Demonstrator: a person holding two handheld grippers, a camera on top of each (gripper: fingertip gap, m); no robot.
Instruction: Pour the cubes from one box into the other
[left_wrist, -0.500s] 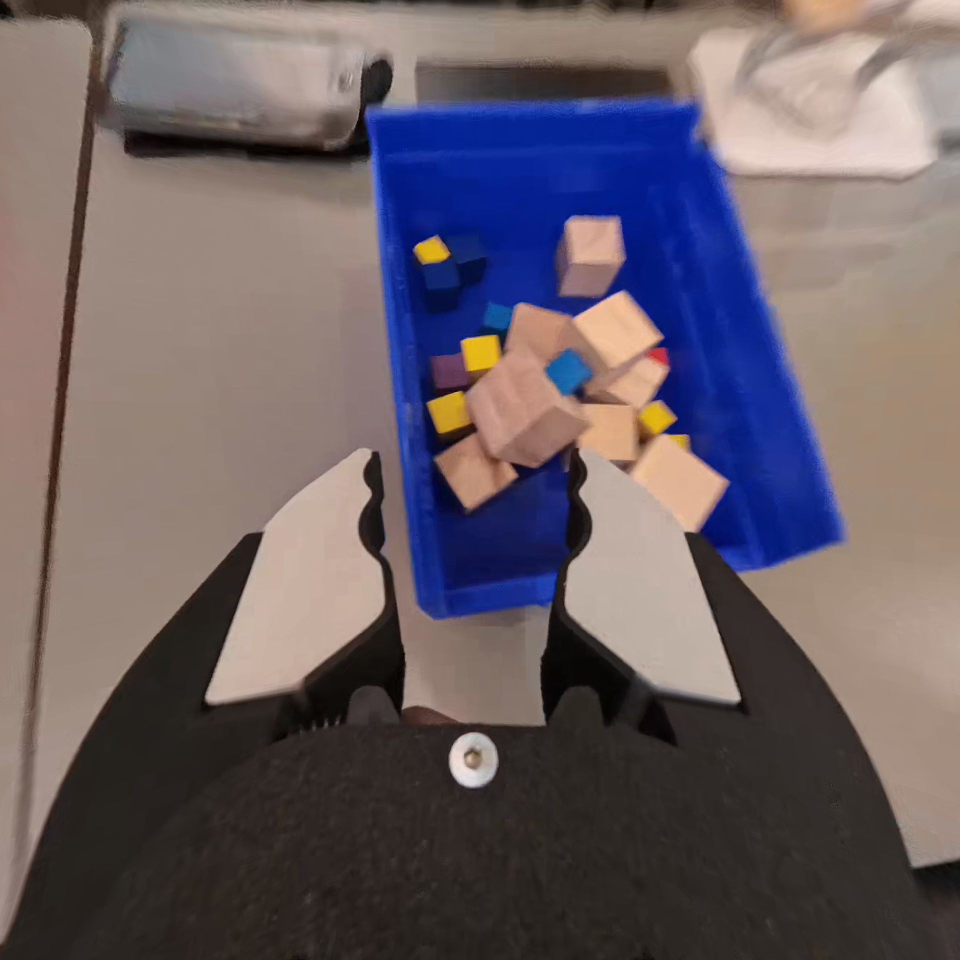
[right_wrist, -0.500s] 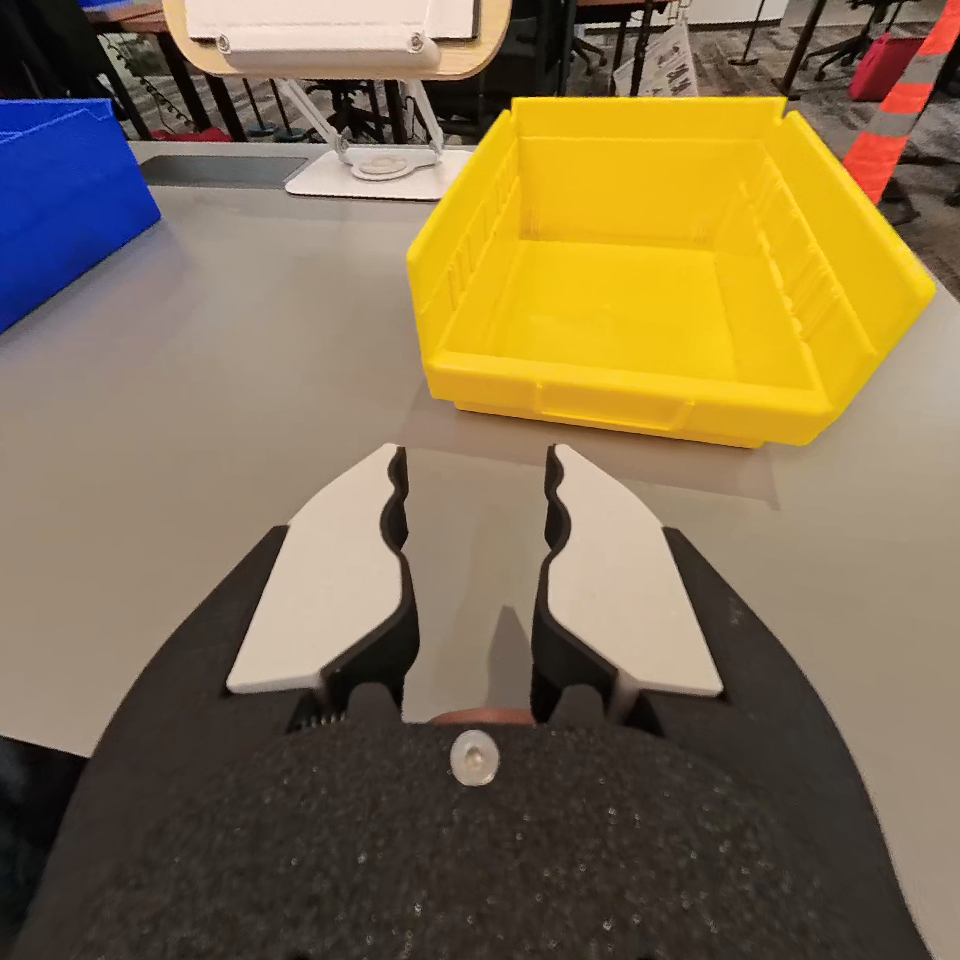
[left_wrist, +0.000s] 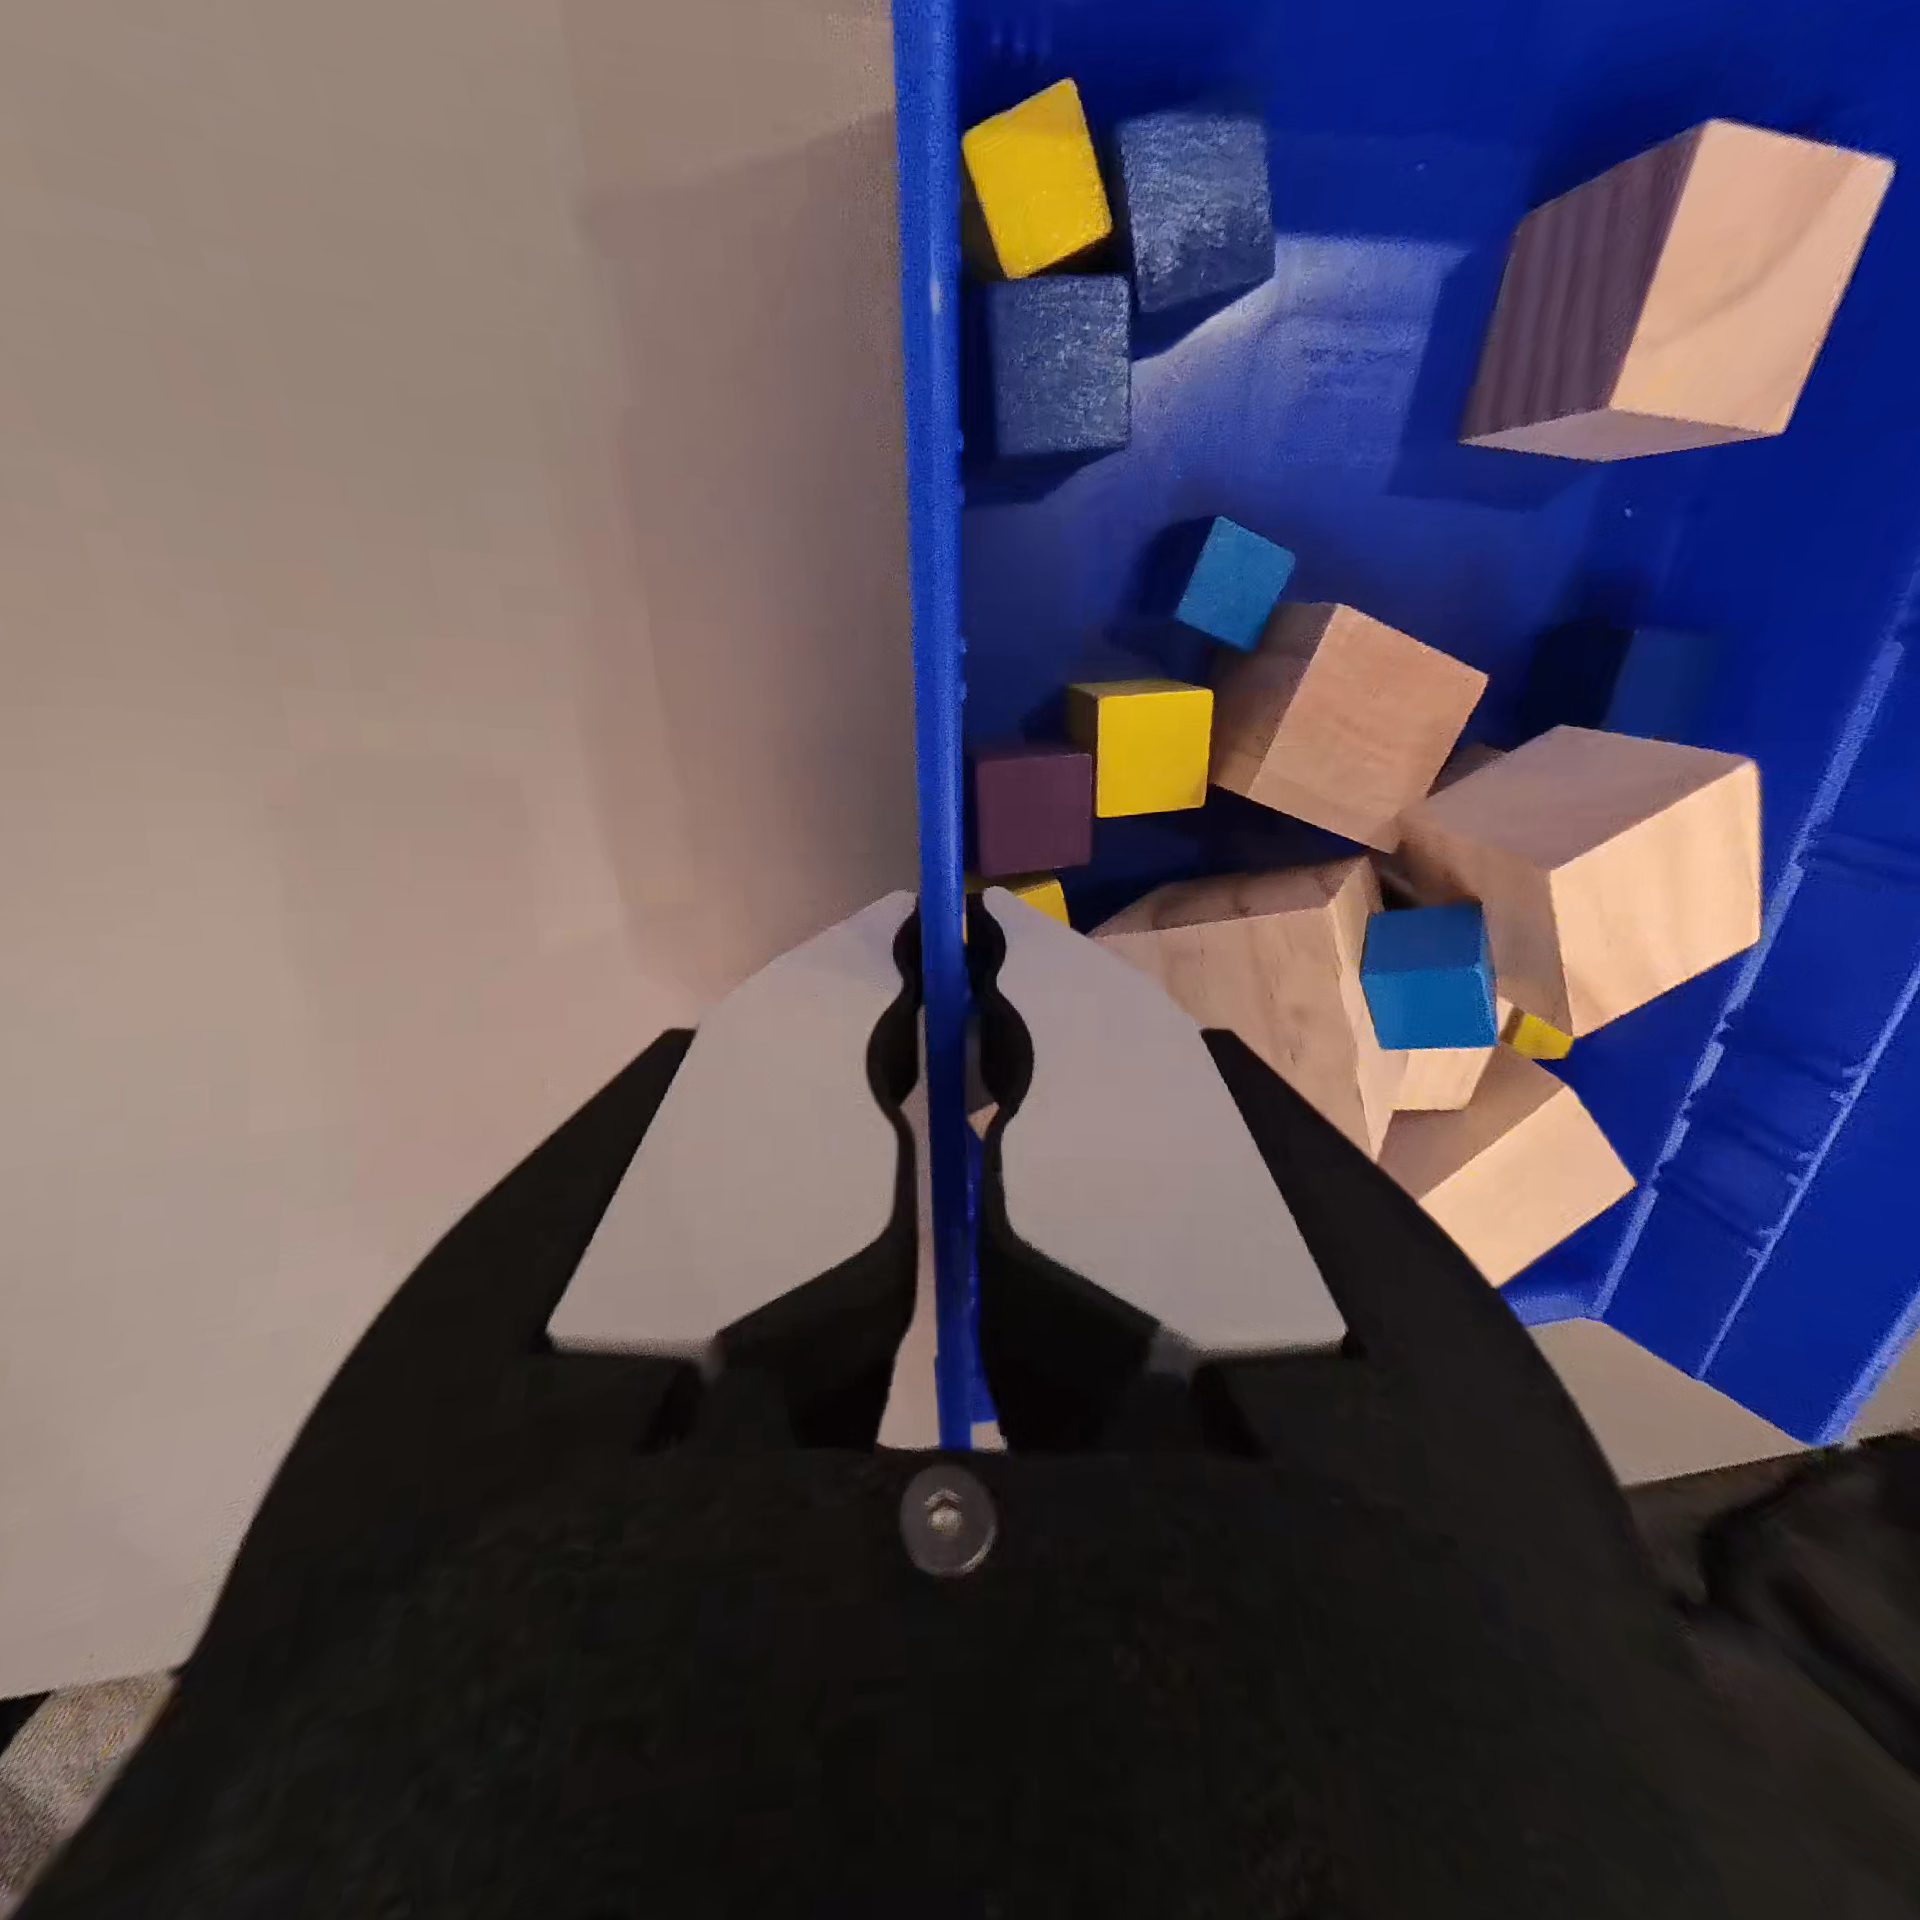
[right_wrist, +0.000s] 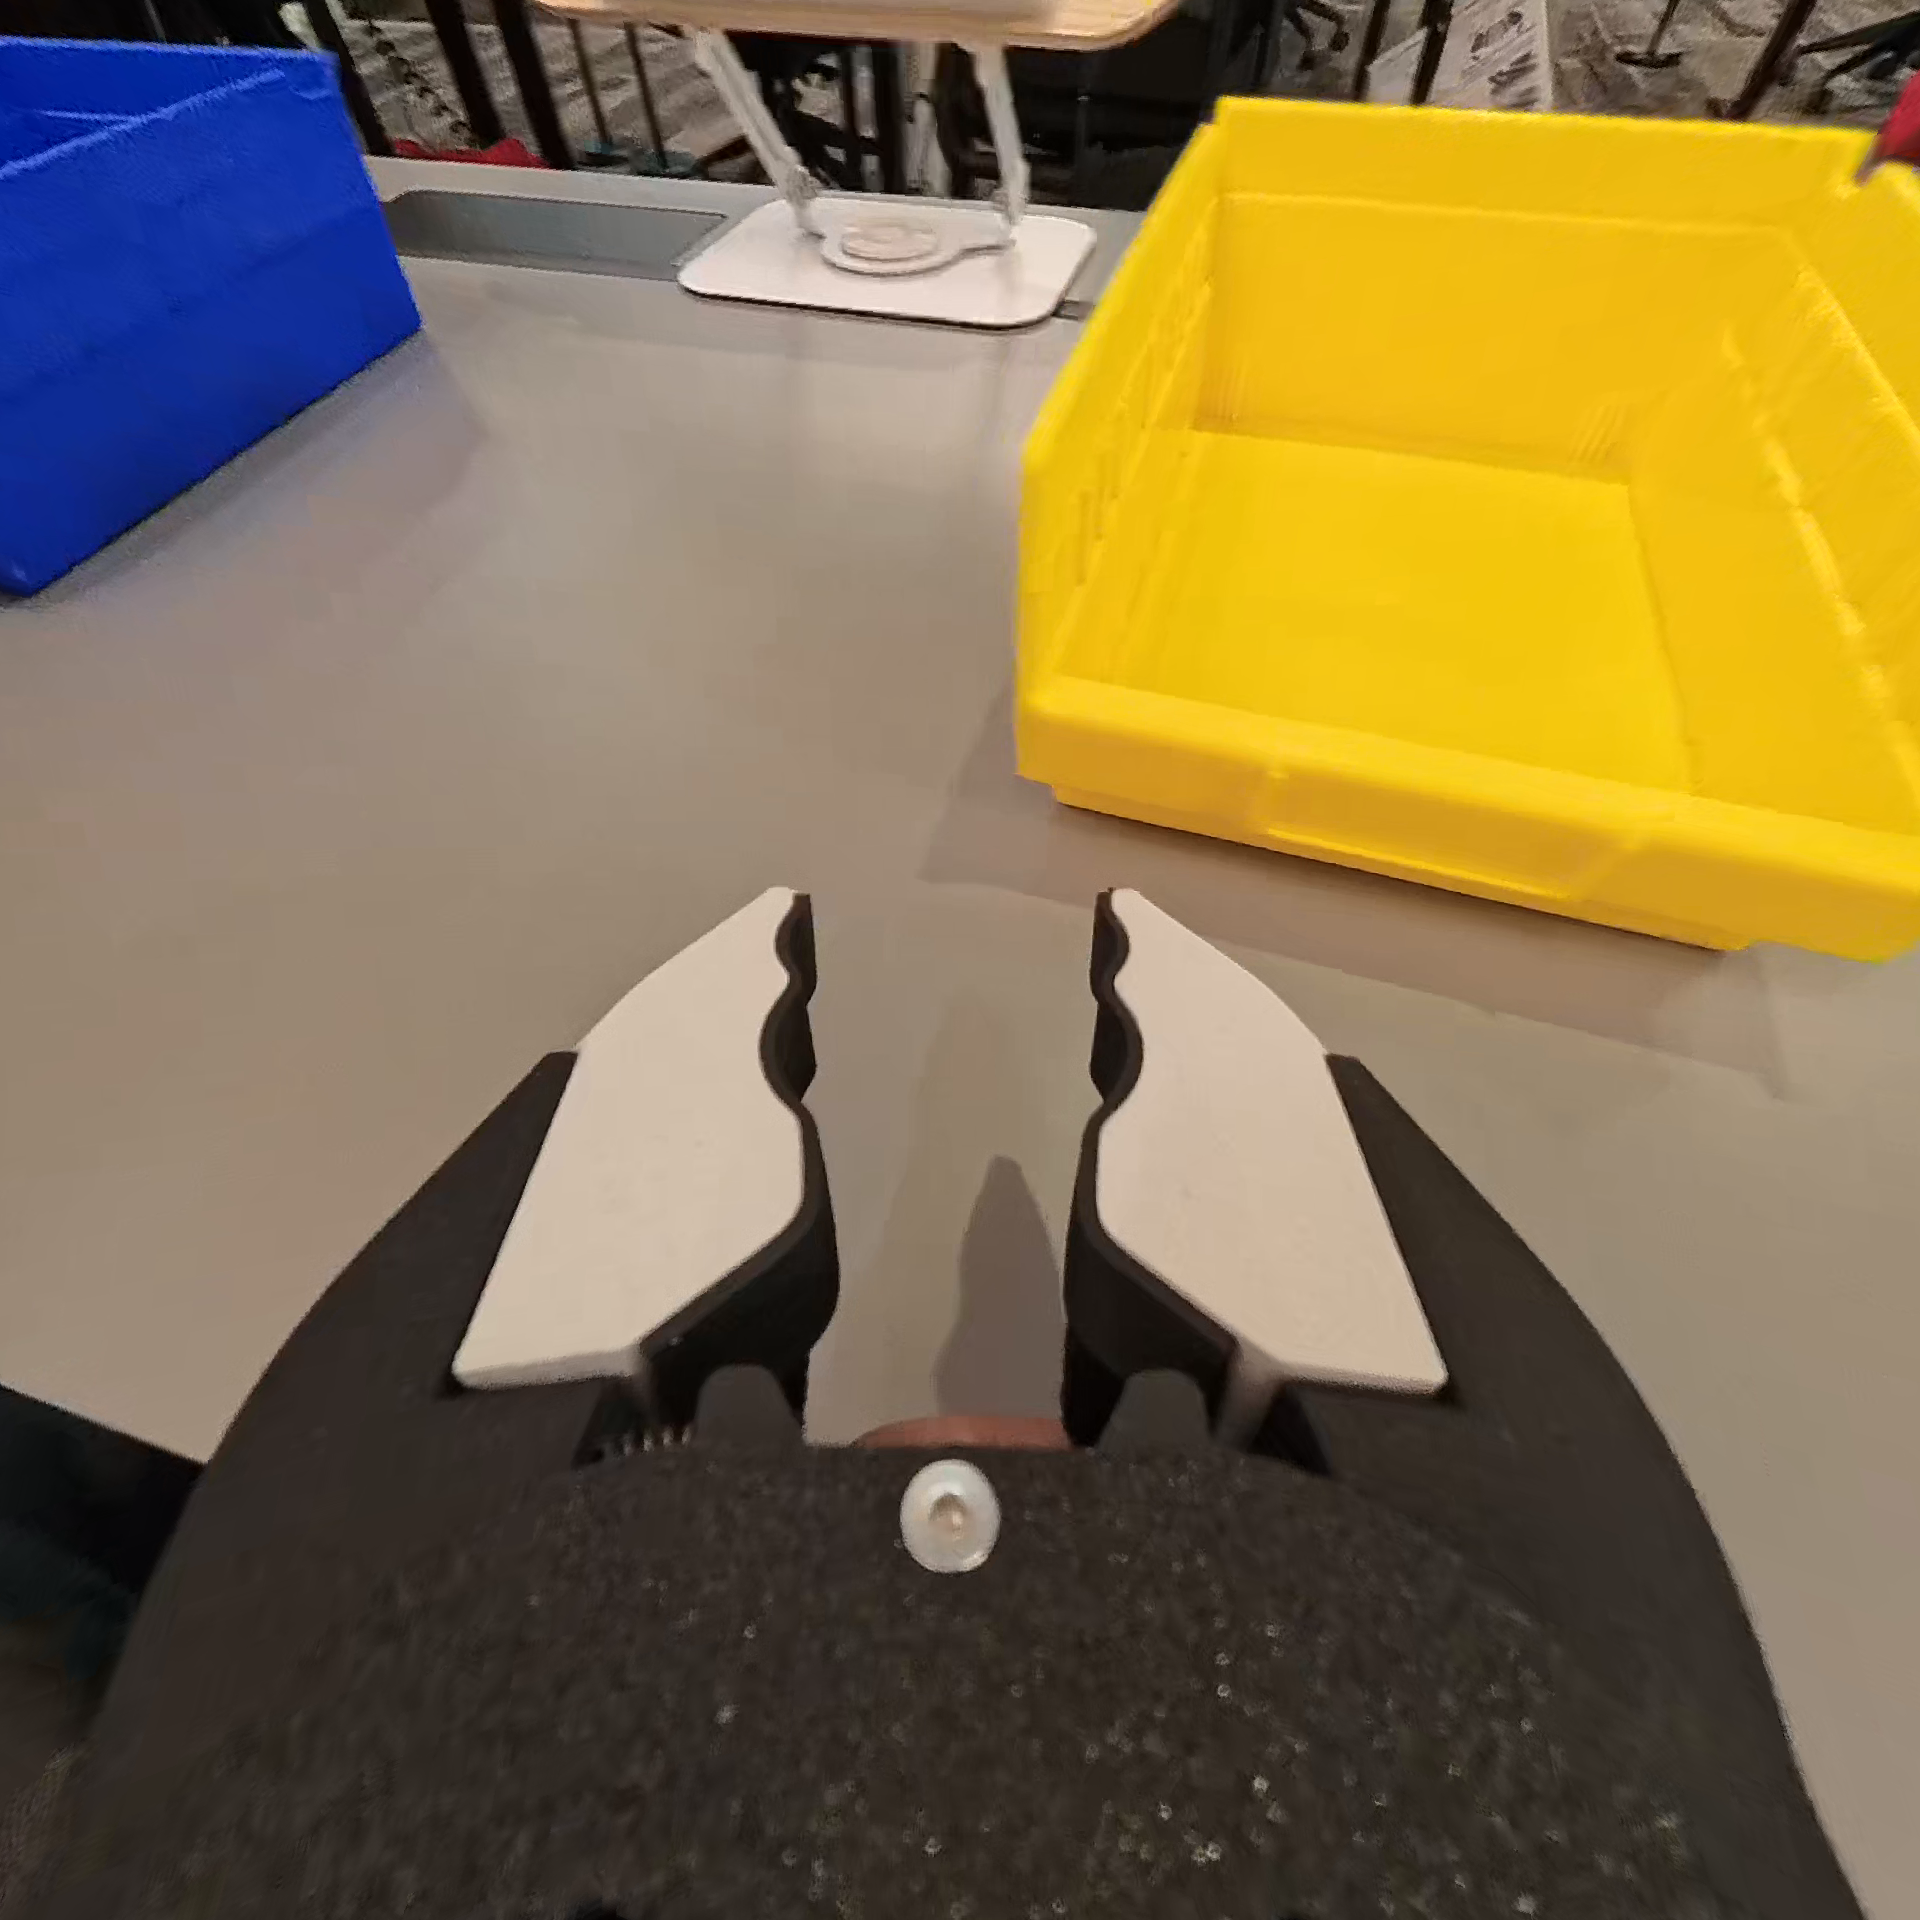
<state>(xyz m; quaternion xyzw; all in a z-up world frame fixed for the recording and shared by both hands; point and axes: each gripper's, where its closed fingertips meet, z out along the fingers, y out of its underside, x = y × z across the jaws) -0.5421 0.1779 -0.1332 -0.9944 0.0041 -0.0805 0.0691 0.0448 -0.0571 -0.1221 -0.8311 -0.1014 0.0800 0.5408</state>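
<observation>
In the left wrist view, a blue box (left_wrist: 932, 520) holds several cubes: large plain wooden ones (left_wrist: 1590, 883) and small yellow (left_wrist: 1039, 177), blue and purple ones. My left gripper (left_wrist: 943, 920) is shut on the blue box's left side wall, one finger outside and one inside. In the right wrist view, the blue box (right_wrist: 177, 301) stands at the far left and an empty yellow box (right_wrist: 1455, 623) at the right. My right gripper (right_wrist: 951, 904) is open and empty above the grey table, left of the yellow box's front.
A grey table (right_wrist: 520, 675) carries both boxes. A white stand base (right_wrist: 894, 260) sits at the table's far edge between the boxes. Chairs and table legs show beyond the far edge.
My left gripper moved forward and closed on the blue box's left wall; it was open in front of the box. My right gripper shifted left, so the yellow box sits farther right.
</observation>
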